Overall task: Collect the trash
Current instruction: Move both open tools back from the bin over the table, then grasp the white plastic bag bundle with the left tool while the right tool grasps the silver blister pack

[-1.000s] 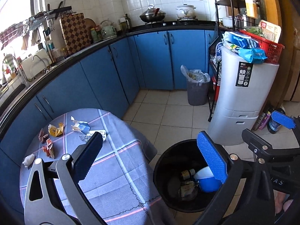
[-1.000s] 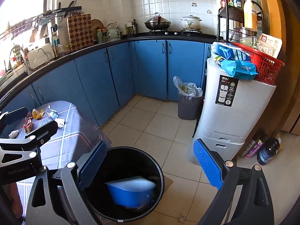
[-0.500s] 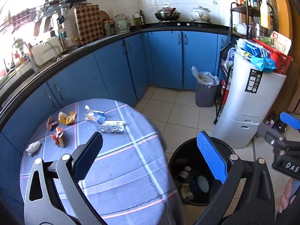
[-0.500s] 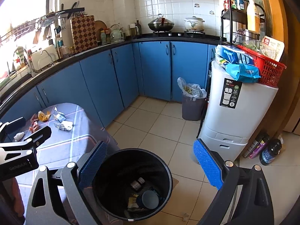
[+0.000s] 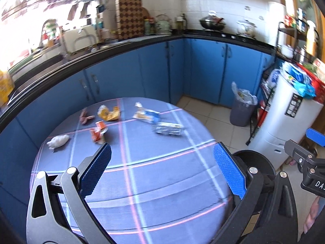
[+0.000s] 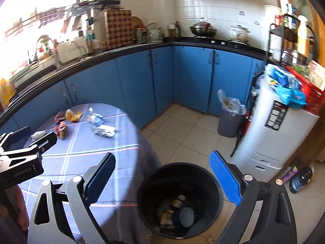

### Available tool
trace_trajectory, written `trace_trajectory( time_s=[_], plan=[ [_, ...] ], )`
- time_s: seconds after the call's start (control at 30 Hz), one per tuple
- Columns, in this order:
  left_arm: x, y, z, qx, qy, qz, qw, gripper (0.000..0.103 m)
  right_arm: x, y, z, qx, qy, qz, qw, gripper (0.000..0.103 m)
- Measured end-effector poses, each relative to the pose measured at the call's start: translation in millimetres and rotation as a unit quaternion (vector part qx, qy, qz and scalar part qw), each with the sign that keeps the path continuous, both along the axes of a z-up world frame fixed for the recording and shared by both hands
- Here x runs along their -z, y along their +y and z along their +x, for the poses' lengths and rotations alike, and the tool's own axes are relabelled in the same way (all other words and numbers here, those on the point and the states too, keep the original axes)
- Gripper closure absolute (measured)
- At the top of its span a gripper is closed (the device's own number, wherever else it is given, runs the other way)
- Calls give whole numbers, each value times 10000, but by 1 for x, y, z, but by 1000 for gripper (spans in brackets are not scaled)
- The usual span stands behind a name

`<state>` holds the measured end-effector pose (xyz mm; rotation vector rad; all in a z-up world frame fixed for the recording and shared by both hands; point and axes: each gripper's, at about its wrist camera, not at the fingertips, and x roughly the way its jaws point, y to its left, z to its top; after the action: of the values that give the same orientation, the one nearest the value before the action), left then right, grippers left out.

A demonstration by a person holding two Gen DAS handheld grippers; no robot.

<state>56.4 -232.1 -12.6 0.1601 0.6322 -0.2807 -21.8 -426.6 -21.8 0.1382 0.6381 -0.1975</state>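
Note:
Several pieces of trash lie on the far part of a round table with a blue checked cloth (image 5: 154, 183): a silver foil wrapper (image 5: 169, 129), a blue and white wrapper (image 5: 146, 114), a yellow wrapper (image 5: 108, 112), a red and white wrapper (image 5: 98, 133), a white crumpled tissue (image 5: 57, 140) and a brown scrap (image 5: 86, 119). My left gripper (image 5: 162, 172) is open and empty above the table's near part. My right gripper (image 6: 162, 181) is open and empty above the black bin (image 6: 150, 201), which holds a blue cup (image 6: 185, 216) and other trash.
Blue cabinets (image 5: 205, 69) curve along the back under a black counter. A grey bin with a plastic liner (image 6: 230, 118) stands on the tiled floor. A white appliance (image 6: 270, 130) with a red basket (image 6: 310, 95) stands to the right.
A blue cup fell into the black bin and lies at its bottom. My left gripper has swung left from the bin to over the table. My right gripper has risen a little.

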Motion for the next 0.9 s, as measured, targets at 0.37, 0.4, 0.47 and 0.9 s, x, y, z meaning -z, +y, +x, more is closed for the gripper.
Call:
trace_trajectory(
  time_s=[0.37, 0.4, 0.47, 0.9],
  plan=[
    [11, 98, 31, -702, -44, -53, 9975, 4, 15, 86, 75, -786, 188, 108, 9967, 12],
    [12, 109, 36, -772, -57, -45, 9970, 4, 16, 93, 81, -840, 210, 116, 9962, 12],
    [16, 126, 43, -889, -57, -45, 9960, 4, 21, 112, 98, -969, 266, 93, 9949, 12],
    [47, 211, 113, -1390, 265, -313, 9894, 4, 60, 144, 192, -694, 696, -165, 9950, 12]
  ],
)
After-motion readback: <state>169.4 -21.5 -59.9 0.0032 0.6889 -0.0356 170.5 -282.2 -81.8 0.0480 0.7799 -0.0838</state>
